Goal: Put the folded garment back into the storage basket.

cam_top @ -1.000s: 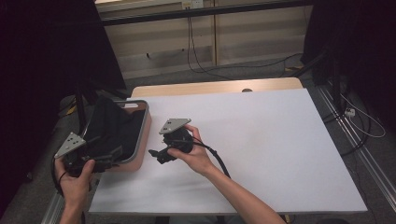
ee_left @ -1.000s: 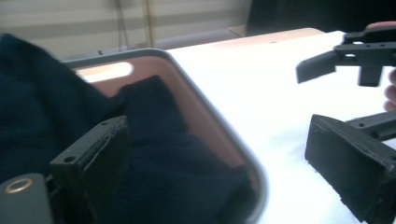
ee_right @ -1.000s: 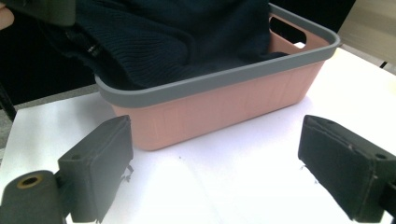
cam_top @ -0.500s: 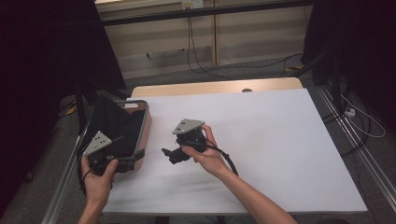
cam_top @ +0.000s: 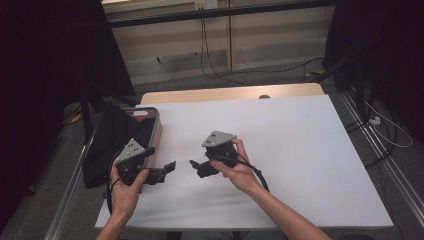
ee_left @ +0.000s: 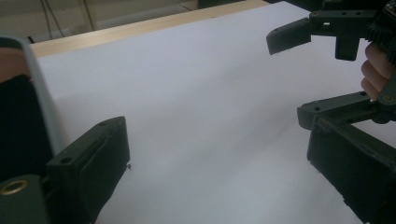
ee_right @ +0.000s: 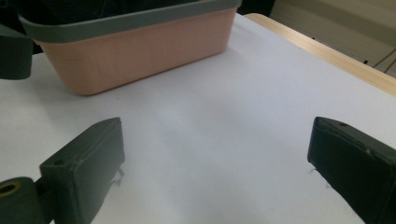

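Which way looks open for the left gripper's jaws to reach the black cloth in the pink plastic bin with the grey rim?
Probably yes, from above: the left gripper has open, empty jaws beside the pink plastic bin, and the black cloth lies uncovered, draped over its rim.

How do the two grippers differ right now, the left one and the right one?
The left gripper sits beside the pink bin holding dark cloth; the right gripper is out on bare white table. The left gripper points right, the right gripper points left, so they face each other. Both are open and empty.
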Action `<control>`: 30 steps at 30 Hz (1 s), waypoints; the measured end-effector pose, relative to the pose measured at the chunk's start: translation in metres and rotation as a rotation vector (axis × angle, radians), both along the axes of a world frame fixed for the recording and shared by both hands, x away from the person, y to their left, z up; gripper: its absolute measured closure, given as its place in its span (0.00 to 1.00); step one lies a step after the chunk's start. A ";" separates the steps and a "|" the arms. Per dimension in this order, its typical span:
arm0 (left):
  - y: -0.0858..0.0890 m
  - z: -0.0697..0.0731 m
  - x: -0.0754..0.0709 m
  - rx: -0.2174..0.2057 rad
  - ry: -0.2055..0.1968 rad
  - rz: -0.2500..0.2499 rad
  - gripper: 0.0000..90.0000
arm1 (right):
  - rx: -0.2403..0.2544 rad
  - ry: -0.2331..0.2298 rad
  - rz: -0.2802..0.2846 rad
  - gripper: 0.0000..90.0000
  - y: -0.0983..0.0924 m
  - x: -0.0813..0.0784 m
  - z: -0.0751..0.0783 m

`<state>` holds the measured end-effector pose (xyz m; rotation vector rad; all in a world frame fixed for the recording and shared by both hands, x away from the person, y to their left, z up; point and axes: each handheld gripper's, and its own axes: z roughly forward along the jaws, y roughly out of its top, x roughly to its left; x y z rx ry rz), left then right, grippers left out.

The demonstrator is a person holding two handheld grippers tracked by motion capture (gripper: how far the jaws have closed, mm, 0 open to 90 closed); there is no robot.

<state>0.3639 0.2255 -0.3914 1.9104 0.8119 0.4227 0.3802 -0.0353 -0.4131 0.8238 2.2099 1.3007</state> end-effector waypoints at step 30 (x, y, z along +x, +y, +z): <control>-0.032 -0.035 0.006 0.040 0.038 -0.088 0.06 | 0.011 0.061 -0.230 0.07 -0.119 -0.048 -0.030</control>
